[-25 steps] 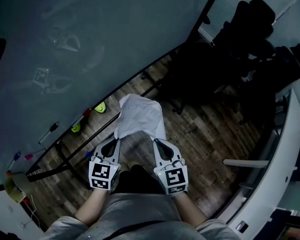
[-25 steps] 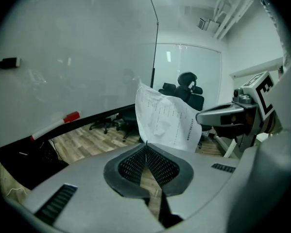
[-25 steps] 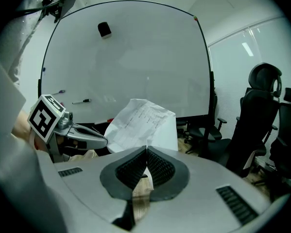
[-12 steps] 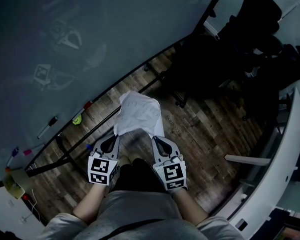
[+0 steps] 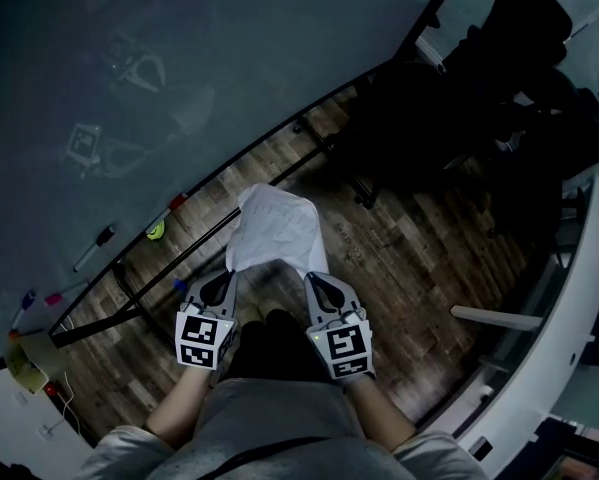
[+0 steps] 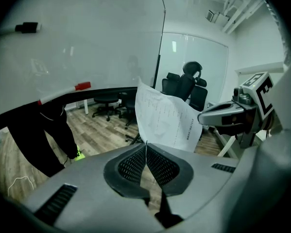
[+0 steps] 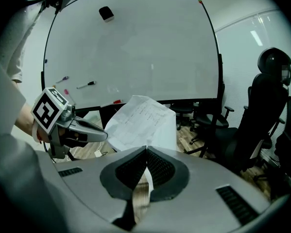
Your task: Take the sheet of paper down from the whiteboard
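A white printed sheet of paper [image 5: 276, 226] hangs free of the whiteboard [image 5: 209, 58], held out in front of me over the wooden floor. My left gripper [image 5: 229, 272] is shut on its lower left corner and my right gripper [image 5: 307, 273] is shut on its lower right corner. In the left gripper view the sheet of paper [image 6: 165, 121] rises from the pinched tips of the left gripper [image 6: 146, 142], with the right gripper [image 6: 203, 118] at the right. In the right gripper view the sheet of paper [image 7: 140, 121] bows up from the right gripper [image 7: 146, 149], and the whiteboard [image 7: 135, 47] stands behind.
Markers [image 5: 94, 249] and a red-capped pen [image 5: 178, 202] lie on the whiteboard's tray, above its black stand [image 5: 129, 288]. Dark office chairs [image 5: 519, 98] crowd the right side. A black eraser [image 7: 106, 13] sticks high on the board.
Both grippers, still pinching the sheet, have sunk a little and the whiteboard's lower edge has shifted up in the head view.
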`<state>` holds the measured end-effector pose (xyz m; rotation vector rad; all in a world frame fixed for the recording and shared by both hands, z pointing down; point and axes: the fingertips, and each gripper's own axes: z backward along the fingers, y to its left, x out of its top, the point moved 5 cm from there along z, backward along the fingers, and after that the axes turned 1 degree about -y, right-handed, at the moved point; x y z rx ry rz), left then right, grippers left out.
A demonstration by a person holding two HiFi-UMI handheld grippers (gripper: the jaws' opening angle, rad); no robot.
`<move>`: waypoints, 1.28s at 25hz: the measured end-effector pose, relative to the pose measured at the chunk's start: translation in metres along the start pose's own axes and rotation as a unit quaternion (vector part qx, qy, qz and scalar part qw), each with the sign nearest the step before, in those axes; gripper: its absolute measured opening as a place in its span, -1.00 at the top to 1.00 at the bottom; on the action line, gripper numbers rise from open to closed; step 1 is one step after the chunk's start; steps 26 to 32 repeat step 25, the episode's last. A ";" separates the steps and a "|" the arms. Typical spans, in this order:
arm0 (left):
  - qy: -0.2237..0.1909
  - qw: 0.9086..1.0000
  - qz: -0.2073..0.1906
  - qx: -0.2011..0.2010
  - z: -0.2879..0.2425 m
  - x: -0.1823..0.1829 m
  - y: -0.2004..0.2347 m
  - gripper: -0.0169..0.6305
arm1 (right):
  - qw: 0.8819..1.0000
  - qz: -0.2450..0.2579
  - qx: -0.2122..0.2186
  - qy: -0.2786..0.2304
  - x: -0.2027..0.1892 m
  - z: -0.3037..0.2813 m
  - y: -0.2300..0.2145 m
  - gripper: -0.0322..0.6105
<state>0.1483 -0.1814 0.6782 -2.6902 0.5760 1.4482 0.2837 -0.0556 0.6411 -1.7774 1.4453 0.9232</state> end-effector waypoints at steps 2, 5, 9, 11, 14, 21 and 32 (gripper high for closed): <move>0.002 1.000 0.001 0.001 0.000 -0.002 0.001 0.89 | 1.000 0.000 0.002 0.001 -0.001 -0.001 0.002 0.85; 0.004 1.000 0.003 0.001 -0.001 -0.004 0.002 0.89 | 1.000 -0.001 0.005 0.003 -0.002 -0.003 0.003 0.85; 0.006 1.000 0.002 0.001 -0.002 -0.004 0.002 0.89 | 1.000 -0.002 0.006 0.005 -0.003 -0.005 0.003 0.85; 0.007 1.000 0.002 0.002 -0.003 -0.004 0.002 0.89 | 1.000 -0.003 0.007 0.006 -0.003 -0.005 0.002 0.85; 0.009 1.000 0.003 0.003 -0.003 -0.005 0.002 0.89 | 1.000 -0.006 0.008 0.009 -0.005 -0.005 0.001 0.85; 0.015 1.000 0.007 0.008 -0.003 -0.010 0.004 0.89 | 1.000 -0.005 0.014 0.011 -0.006 -0.008 0.002 0.85; 0.017 1.000 0.007 0.010 -0.004 -0.012 0.004 0.89 | 1.000 -0.007 0.016 0.011 -0.007 -0.009 0.001 0.85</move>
